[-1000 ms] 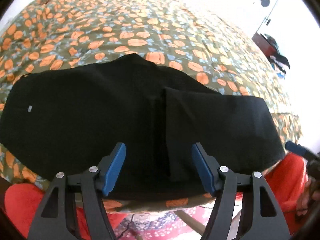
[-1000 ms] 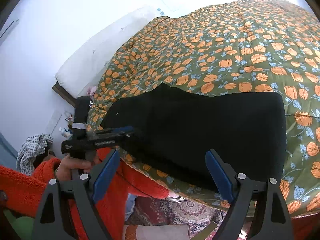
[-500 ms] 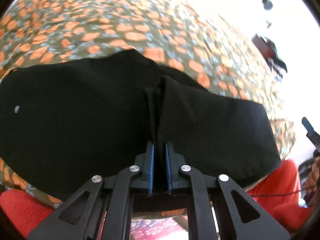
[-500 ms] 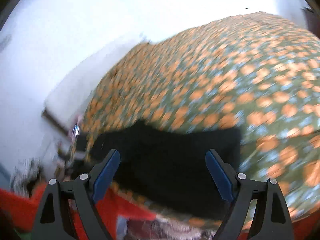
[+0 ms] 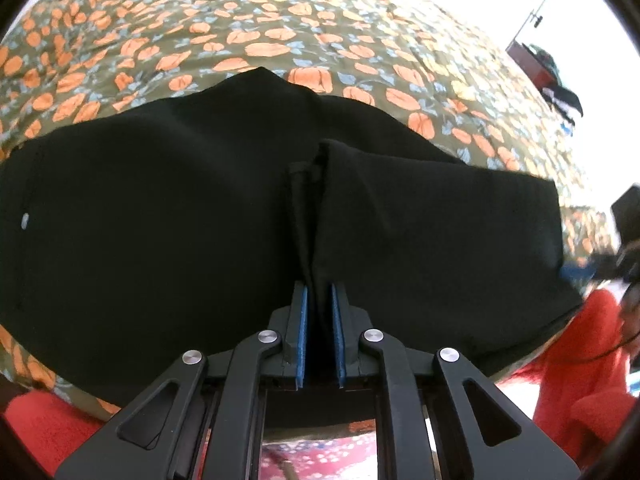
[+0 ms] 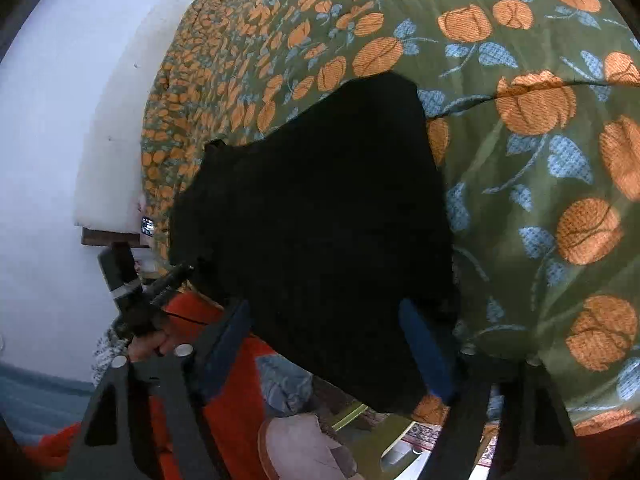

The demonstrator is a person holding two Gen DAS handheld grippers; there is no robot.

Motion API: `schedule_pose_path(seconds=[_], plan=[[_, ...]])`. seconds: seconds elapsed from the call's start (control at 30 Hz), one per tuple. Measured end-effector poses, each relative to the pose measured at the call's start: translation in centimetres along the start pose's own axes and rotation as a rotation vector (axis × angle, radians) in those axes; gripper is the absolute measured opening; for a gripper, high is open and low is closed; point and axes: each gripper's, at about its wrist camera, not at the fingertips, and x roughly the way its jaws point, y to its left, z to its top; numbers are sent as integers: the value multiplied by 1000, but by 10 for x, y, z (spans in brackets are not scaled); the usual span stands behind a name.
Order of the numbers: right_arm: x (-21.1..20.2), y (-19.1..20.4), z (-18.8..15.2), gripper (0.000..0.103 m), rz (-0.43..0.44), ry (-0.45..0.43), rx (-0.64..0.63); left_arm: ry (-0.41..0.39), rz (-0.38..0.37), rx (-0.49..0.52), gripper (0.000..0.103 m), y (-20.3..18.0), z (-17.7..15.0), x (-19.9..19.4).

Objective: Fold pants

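Note:
Black pants (image 5: 160,220) lie folded flat on a bed with a green and orange floral cover (image 5: 260,32). My left gripper (image 5: 319,292) is shut on a pinched ridge of the pants at their near edge, about mid-length. My right gripper (image 6: 328,344) is open, its blue pads either side of the near right end of the pants (image 6: 320,220), close over the cloth. The left gripper (image 6: 160,292) also shows in the right wrist view, at the pants' left end.
The bed edge runs along the near side in both views. A white pillow (image 6: 116,152) lies at the bed's head by the wall. The person's red sleeve (image 5: 580,360) hangs below the edge. A dark stand with clothes (image 5: 548,76) is far right.
My left gripper closed on the near edge of the pants and bunched the cloth into a ridge. My right gripper swung in low toward the pants' right end, still open.

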Motion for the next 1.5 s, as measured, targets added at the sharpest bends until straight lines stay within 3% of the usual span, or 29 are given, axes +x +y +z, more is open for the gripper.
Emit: schedule_pose_path(seconds=[0.2,0.27,0.37,0.43,0.57,0.7,0.83,0.9,1.0,1.13,1.17,1.23,1.3,1.37,1.43,1.5], plan=[[-44,38,49,79,28,-163,-58,11,-7,-15,10,3,2,4],[-36,30,67,80,49,-160,-23,11,-6,-15,11,3,2,4],[-5,-2,84,77,-31,-95,56,7,-13,-17,12,3,1,4],[-3,-12,85,74,-17,-120,80,5,-13,-19,12,5,-1,4],[-28,12,71,76,-2,-167,9,7,-20,-30,15,7,-2,7],[-35,25,40,81,30,-85,-30,16,-23,-41,16,9,0,10],[-12,4,20,82,-80,-10,-8,19,-22,-44,17,8,0,10],[-13,-4,15,82,-108,-36,24,18,-21,-44,17,8,-1,10],[-28,6,4,83,-20,-74,24,19,-31,-54,17,10,0,11],[-31,27,-13,84,154,-37,32,23,-33,-60,18,10,1,11],[-23,28,-17,84,148,-23,34,24,-33,-59,19,10,1,11],[-4,19,-24,84,30,24,59,27,-36,-58,25,10,1,12],[2,8,-28,83,-17,18,101,23,-25,-57,28,9,0,9],[-3,13,-30,84,2,-40,103,0,11,-45,56,6,-3,1],[-12,27,-31,86,14,-104,61,-37,35,-33,73,5,-5,-8],[-20,36,-33,87,19,-177,13,-64,37,-40,74,10,-6,-15]])
